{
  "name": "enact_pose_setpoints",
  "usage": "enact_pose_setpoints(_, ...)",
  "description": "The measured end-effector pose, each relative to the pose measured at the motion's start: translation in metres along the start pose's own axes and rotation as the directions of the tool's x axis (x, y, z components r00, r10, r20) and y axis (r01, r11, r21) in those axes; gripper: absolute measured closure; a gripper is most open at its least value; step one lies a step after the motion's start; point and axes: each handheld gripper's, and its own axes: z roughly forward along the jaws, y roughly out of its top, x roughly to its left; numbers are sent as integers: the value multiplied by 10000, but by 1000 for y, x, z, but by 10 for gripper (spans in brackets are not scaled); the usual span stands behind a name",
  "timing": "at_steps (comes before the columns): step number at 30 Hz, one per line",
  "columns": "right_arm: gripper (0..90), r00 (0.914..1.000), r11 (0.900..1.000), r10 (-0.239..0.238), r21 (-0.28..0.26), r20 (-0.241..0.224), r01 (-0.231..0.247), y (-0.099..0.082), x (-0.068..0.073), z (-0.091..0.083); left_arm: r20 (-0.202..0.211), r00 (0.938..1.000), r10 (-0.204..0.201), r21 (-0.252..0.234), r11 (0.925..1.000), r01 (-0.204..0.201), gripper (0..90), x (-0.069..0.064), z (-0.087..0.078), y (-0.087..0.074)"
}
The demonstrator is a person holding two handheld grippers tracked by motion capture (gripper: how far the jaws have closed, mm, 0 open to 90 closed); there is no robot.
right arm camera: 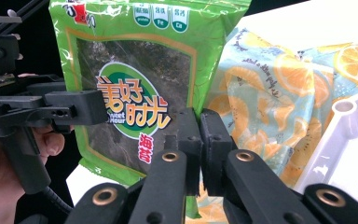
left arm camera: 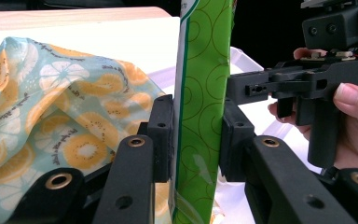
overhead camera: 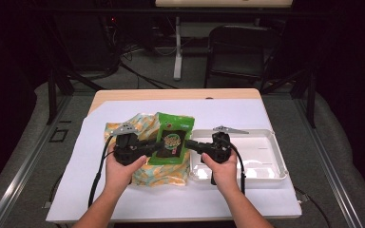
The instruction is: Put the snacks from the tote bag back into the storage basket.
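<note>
Black pads of our left gripper (left arm camera: 193, 140) pinch the green snack packet (left arm camera: 204, 112), upright, with the citrus-print bag (left arm camera: 51, 116) at nine o'clock. Our right gripper (right arm camera: 200, 140) has its jaws nearly closed on the packet's edge. From above, we hold the packet over the bag; the white tray (overhead camera: 266, 164), at three o'clock, awaits it.

A dark chair (overhead camera: 235, 50) (partly in shadow) stands beyond the table (overhead camera: 180, 94).
</note>
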Motion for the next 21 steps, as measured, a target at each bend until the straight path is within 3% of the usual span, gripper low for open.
enact_pose_setpoints(9, 894, 10000, 9997, -58, -235, -18, 58, 1, 2, -3, 11, 10000, -7, -128, 9999, 7, 700, -2, 0, 0)
enact_pose_setpoints(14, 894, 9999, 9993, -115, -343, -14, 115, 2, 3, -5, -50, 9998, 212, -163, 9996, -213, 691, -2, 1, 1)
enact_pose_setpoints(21, 894, 9986, 9981, -486, -357, 226, 493, 7, 3, -9, -41, 9994, 333, -110, 9994, -333, 690, -4, 8, 5)
